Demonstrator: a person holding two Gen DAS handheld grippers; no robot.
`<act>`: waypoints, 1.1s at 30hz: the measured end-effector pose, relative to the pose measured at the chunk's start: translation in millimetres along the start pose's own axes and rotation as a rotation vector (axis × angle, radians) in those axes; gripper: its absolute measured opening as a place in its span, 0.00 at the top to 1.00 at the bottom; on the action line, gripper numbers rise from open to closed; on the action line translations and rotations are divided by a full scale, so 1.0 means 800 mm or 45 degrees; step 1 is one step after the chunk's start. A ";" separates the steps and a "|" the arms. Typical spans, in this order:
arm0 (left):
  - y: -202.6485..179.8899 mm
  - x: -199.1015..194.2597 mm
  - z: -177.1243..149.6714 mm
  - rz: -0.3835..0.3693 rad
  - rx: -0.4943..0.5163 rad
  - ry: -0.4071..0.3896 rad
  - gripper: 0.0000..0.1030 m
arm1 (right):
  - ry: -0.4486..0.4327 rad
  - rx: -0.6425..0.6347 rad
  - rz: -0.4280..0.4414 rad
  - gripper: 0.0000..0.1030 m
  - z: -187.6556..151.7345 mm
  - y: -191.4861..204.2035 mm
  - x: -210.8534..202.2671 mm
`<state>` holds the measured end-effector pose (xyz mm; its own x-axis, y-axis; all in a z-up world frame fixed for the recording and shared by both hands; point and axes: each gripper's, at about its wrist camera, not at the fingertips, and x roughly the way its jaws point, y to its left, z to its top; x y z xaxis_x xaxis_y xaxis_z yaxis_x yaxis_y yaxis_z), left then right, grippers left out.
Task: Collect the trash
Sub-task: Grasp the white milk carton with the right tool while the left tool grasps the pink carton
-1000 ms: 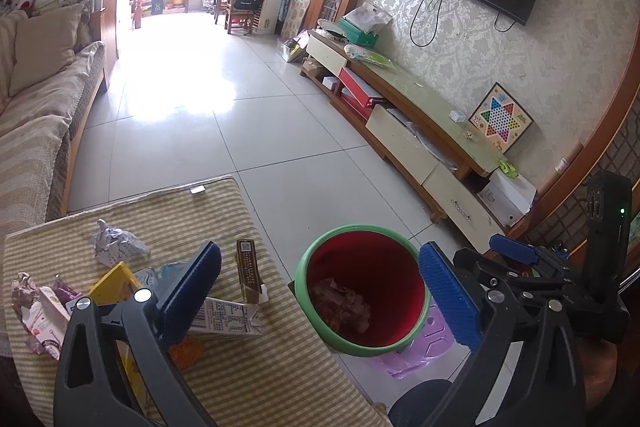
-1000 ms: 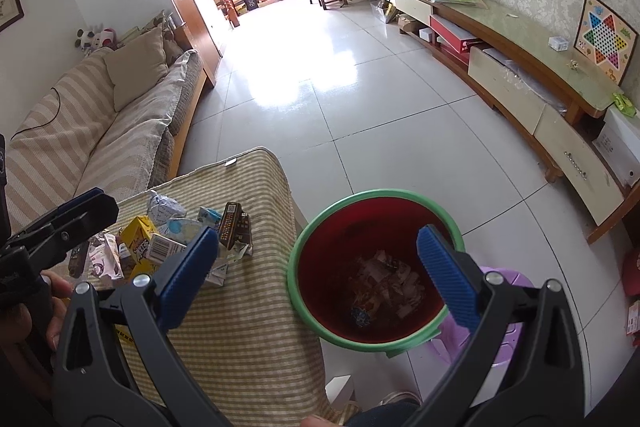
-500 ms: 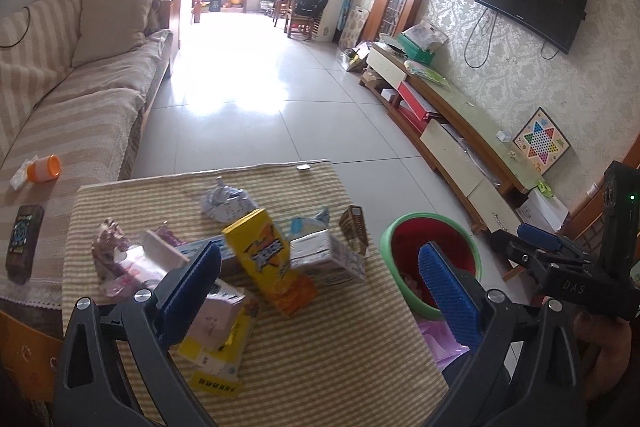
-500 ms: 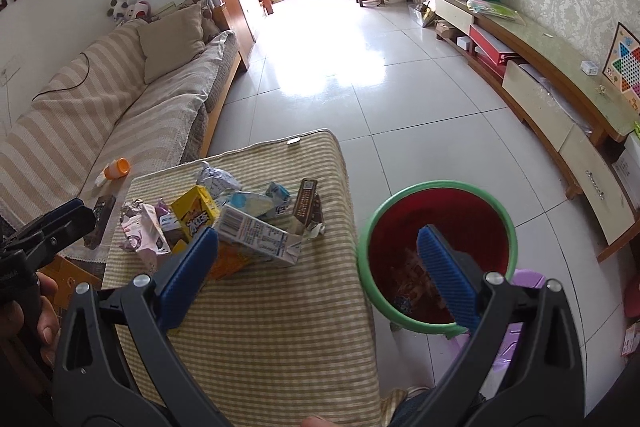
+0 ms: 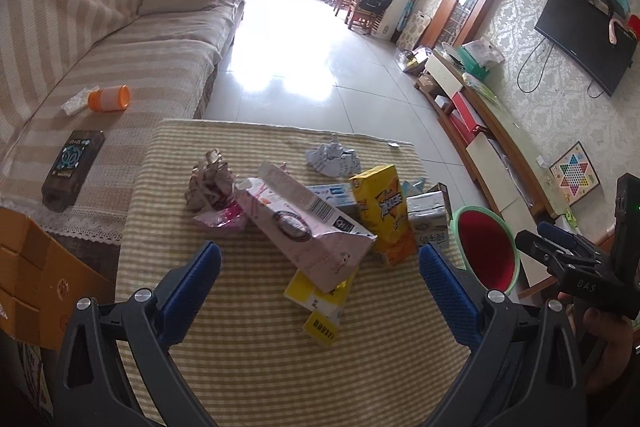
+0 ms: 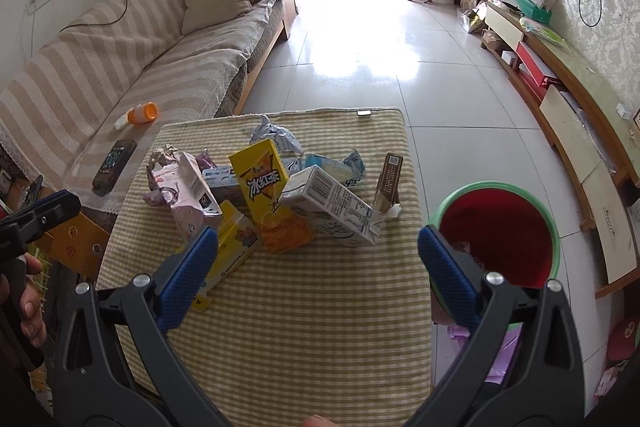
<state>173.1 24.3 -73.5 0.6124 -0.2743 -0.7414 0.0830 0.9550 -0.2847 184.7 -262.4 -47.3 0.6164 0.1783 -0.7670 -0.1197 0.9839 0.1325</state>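
Both claws hang over the near edge of the striped green-and-cream cloth tabletop (image 6: 280, 307), each with its blue-padded jaws spread wide and nothing between them: the left claw (image 5: 318, 291) faces the pile's near side, and the right claw (image 6: 318, 275) sits between the pile and the bin.

The trash lies heaped mid-tabletop. It includes a pale pink torn-open carton (image 5: 308, 227), a tall yellow-orange drink carton (image 6: 266, 195), a white milk carton with a printed label (image 6: 334, 211), a flat yellow box (image 5: 320, 301) half under the pink one, a crumpled silver-grey wrapper (image 5: 332, 159) and a slim brown upright box (image 6: 390, 183). The red bucket with a green rim (image 6: 496, 231) stands on the floor just off the tabletop's right edge, with some scraps already inside.

The step in hand looks like choosing the next piece. I would take the pink carton with the left claw, since it lies on top and nearest. Close across its narrow faces rather than its length (the torn end will probably crush and slip). Lift straight up first so the yellow box beneath does not drag off the edge, then carry it right, over the rim.
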 end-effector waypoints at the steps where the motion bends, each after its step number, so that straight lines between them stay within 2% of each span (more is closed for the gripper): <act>1: 0.007 0.003 -0.003 0.003 -0.012 0.007 0.08 | 0.007 -0.009 -0.001 0.05 -0.001 0.002 0.003; 11: 0.025 0.053 -0.015 -0.074 -0.148 0.085 0.08 | 0.056 -0.108 0.011 0.05 -0.006 0.008 0.040; 20: 0.035 0.114 -0.010 -0.104 -0.348 0.143 0.08 | 0.112 -0.305 -0.040 0.05 -0.001 0.010 0.101; 27: 0.042 0.161 -0.005 -0.117 -0.490 0.178 0.08 | 0.125 -0.511 -0.012 0.05 0.003 0.017 0.144; 32: 0.043 0.189 -0.005 -0.107 -0.584 0.202 0.08 | 0.155 -0.586 0.046 0.06 0.005 0.015 0.167; 33: 0.043 0.193 -0.006 -0.097 -0.600 0.208 0.08 | 0.163 -0.592 0.056 0.08 0.005 0.015 0.170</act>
<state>266.8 14.5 -201.2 0.4841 -0.3917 -0.7825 -0.2642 0.7870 -0.5575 270.7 -226.4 -147.7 0.5054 0.1883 -0.8421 -0.4967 0.8615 -0.1055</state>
